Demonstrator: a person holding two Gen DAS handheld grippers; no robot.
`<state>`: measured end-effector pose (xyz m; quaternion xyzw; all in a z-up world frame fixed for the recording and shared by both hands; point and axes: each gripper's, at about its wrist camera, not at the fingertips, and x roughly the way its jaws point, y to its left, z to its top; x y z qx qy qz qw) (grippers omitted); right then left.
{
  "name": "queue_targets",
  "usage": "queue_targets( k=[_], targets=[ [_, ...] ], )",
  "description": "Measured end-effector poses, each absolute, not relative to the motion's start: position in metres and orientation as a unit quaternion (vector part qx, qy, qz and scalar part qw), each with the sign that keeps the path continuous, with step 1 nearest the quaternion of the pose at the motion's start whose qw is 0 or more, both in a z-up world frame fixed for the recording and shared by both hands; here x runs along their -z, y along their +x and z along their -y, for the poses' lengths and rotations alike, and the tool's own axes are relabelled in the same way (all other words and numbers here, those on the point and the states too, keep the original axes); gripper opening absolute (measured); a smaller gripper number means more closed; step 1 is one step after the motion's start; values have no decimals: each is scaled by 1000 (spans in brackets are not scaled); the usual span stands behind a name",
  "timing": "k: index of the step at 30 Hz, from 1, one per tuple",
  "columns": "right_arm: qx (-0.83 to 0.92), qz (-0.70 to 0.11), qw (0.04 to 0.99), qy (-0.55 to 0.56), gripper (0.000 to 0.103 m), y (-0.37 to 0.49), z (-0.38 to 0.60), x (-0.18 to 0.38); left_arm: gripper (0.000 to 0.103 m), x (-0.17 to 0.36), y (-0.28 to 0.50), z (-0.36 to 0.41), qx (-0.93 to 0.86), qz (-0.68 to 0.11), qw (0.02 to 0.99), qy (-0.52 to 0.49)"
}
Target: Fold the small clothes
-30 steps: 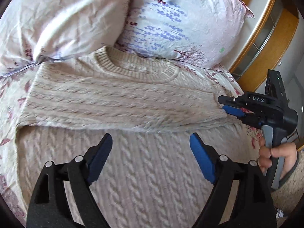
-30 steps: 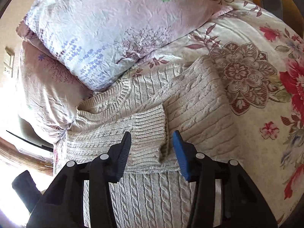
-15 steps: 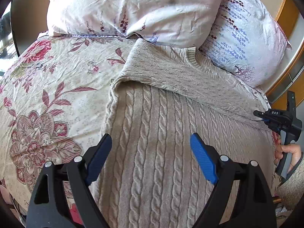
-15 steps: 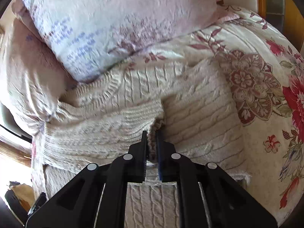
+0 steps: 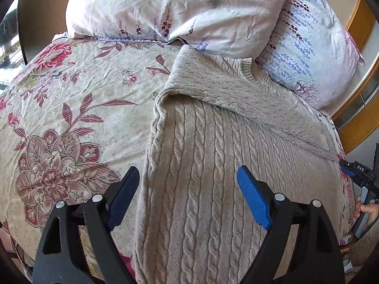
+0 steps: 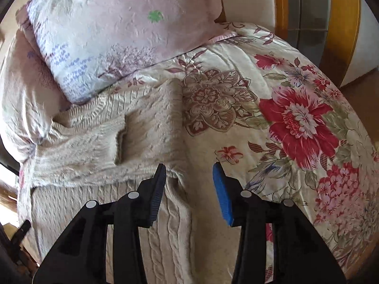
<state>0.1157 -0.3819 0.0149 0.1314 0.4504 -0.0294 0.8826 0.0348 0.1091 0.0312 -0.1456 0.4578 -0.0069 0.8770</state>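
1. My left gripper [image 5: 187, 184] hangs wide apart over the sweater [image 5: 213, 189], gripping nothing.
2. My right gripper [image 6: 189, 179] is opening at the sweater's edge, nothing pinched.
3. Sweater lies on the floral bedspread [image 5: 71, 118].

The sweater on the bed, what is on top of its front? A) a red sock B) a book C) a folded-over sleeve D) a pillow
C: the sweater has a folded-over sleeve lying across its chest, its ribbed cuff ending near the middle; the pillows sit behind the collar, not on the front.
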Motion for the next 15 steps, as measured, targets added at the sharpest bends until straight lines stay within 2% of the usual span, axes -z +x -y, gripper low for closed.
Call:
queue_targets(
  k=[2,9,13,15],
  targets=[
    [31,-456,880,125,33,116,380,-8,84,-30,34,-107,8,-459,876,-145],
    [10,-465,882,81,30,119,370,-7,84,-29,31,-111,-1,-461,874,-154],
    [8,-467,879,98,30,130,371,-2,84,-27,32,-116,-6,-465,871,-161],
    [4,-465,883,67,14,132,361,-1,84,-25,34,-116,-7,-467,870,-161]
  ],
)
